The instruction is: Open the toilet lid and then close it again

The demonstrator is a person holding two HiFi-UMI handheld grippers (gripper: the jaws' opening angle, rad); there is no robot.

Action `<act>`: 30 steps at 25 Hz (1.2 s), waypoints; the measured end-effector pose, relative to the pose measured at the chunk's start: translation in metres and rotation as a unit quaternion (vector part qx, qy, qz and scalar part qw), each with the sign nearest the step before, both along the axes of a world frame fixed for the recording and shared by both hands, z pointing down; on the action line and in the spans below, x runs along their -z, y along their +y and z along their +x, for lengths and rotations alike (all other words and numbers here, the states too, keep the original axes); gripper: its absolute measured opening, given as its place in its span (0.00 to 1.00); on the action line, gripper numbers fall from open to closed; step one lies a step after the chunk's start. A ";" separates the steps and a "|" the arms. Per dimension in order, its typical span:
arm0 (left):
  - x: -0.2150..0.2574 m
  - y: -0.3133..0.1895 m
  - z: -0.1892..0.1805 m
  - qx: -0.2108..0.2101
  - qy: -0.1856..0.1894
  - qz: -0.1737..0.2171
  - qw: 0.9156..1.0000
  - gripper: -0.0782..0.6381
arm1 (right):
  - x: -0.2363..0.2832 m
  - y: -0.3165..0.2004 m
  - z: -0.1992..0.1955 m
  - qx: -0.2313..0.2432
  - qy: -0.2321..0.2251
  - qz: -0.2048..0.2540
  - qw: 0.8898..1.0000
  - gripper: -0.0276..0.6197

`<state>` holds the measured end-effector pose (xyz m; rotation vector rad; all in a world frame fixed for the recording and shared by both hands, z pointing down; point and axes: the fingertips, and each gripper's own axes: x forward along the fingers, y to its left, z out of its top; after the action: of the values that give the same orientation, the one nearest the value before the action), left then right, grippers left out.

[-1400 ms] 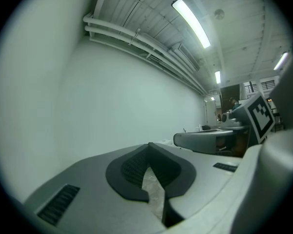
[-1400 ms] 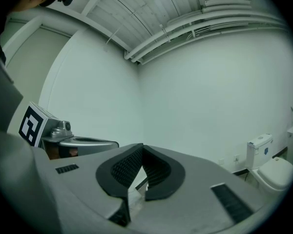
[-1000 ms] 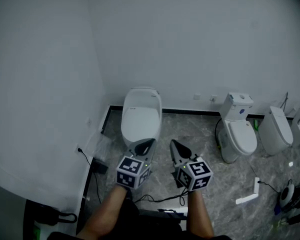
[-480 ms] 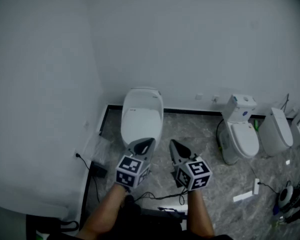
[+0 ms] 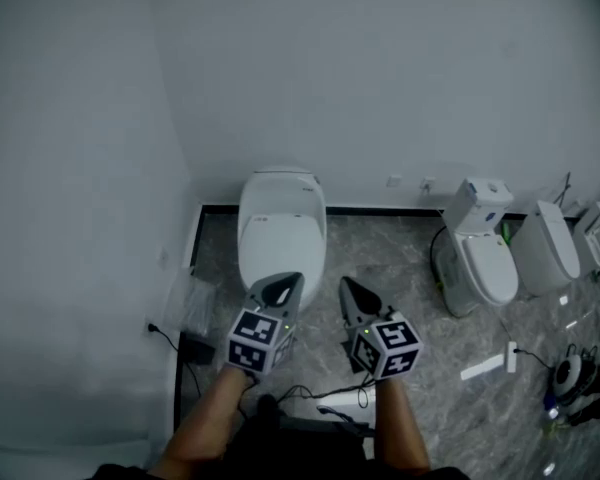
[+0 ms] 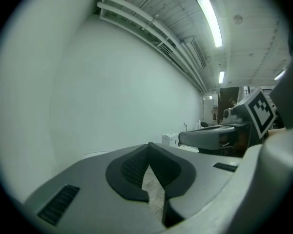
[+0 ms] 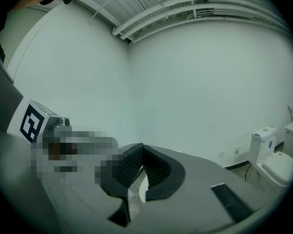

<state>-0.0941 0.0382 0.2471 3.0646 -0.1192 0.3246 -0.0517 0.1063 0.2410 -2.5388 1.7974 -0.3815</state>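
A white toilet (image 5: 280,230) stands against the back wall in the corner, its lid (image 5: 282,240) down. In the head view my left gripper (image 5: 293,280) hangs just in front of the bowl's front edge, shut and empty. My right gripper (image 5: 346,286) is beside it, over the floor to the right of the bowl, also shut with nothing held. In the left gripper view the jaw tips (image 6: 149,147) meet, and the toilet's top shows only as a pale sliver behind them. The right gripper view shows its tips (image 7: 140,147) together too.
Two more white toilets (image 5: 478,248) (image 5: 545,253) stand along the wall to the right. Cables and a black box (image 5: 193,349) lie on the marble floor at the left wall. A white strip (image 5: 487,367) and more gear (image 5: 570,378) lie at the right.
Both grippers have travelled forward toward the corner toilet; it sits closer and more centred under the view, and the left gripper's tip now overlaps its front edge.
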 end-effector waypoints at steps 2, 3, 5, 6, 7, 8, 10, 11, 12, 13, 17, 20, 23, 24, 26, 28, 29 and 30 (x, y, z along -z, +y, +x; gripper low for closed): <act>-0.005 -0.015 0.003 -0.005 -0.005 -0.003 1.000 0.12 | -0.005 -0.013 0.004 -0.011 -0.005 -0.006 1.000 0.06; -0.008 -0.022 0.004 -0.007 -0.008 -0.005 1.000 0.12 | -0.007 -0.019 0.006 -0.016 -0.006 -0.009 1.000 0.06; -0.013 -0.034 0.006 -0.010 -0.012 -0.007 1.000 0.12 | -0.012 -0.030 0.010 -0.025 -0.005 -0.015 1.000 0.06; -0.017 -0.039 0.006 -0.010 -0.014 -0.009 1.000 0.12 | -0.014 -0.035 0.011 -0.028 -0.003 -0.017 0.999 0.06; -0.021 -0.043 0.006 -0.010 -0.016 -0.011 1.000 0.12 | -0.018 -0.039 0.012 -0.029 -0.001 -0.020 0.999 0.06; -0.026 -0.048 0.007 -0.009 -0.019 -0.012 1.000 0.12 | -0.021 -0.044 0.014 -0.031 -0.001 -0.021 0.999 0.06; -0.036 -0.057 0.009 -0.004 -0.027 -0.015 1.000 0.12 | -0.028 -0.052 0.019 -0.032 -0.004 -0.024 0.999 0.06; -0.042 -0.063 0.010 -0.001 -0.032 -0.017 0.999 0.12 | -0.032 -0.056 0.021 -0.031 -0.006 -0.027 0.999 0.06; -0.047 -0.068 0.011 0.002 -0.036 -0.019 0.999 0.12 | -0.036 -0.060 0.023 -0.029 -0.008 -0.032 0.999 0.06; -0.052 -0.072 0.013 0.006 -0.040 -0.021 0.999 0.12 | -0.041 -0.064 0.025 -0.028 -0.009 -0.038 0.999 0.06; -0.070 -0.083 0.022 0.025 -0.059 -0.023 0.998 0.12 | -0.057 -0.074 0.042 -0.017 -0.011 -0.050 0.999 0.06; -0.086 -0.090 0.033 0.043 -0.073 -0.026 0.996 0.12 | -0.073 -0.081 0.059 -0.001 -0.020 -0.056 0.998 0.06; -0.104 -0.098 0.045 0.060 -0.087 -0.031 0.994 0.12 | -0.089 -0.091 0.076 0.020 -0.034 -0.059 0.997 0.06; -0.111 -0.100 0.049 0.065 -0.093 -0.034 0.993 0.12 | -0.097 -0.094 0.081 0.027 -0.040 -0.062 0.997 0.06; -0.126 -0.104 0.057 0.078 -0.105 -0.042 0.990 0.12 | -0.115 -0.100 0.094 0.040 -0.054 -0.072 0.995 0.06; -0.143 -0.107 0.063 0.093 -0.118 -0.052 0.987 0.12 | -0.135 -0.105 0.106 0.053 -0.068 -0.083 0.993 0.06; -0.152 -0.109 0.065 0.100 -0.127 -0.057 0.985 0.12 | -0.145 -0.107 0.110 0.059 -0.075 -0.091 0.991 0.06; -0.162 -0.110 0.067 0.106 -0.136 -0.060 0.983 0.12 | -0.157 -0.109 0.114 0.067 -0.082 -0.100 0.989 0.06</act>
<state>-0.0274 -0.0720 0.4088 2.8381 -0.4179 0.7057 0.0621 -0.0022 0.3977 -2.4267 1.9608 -0.7865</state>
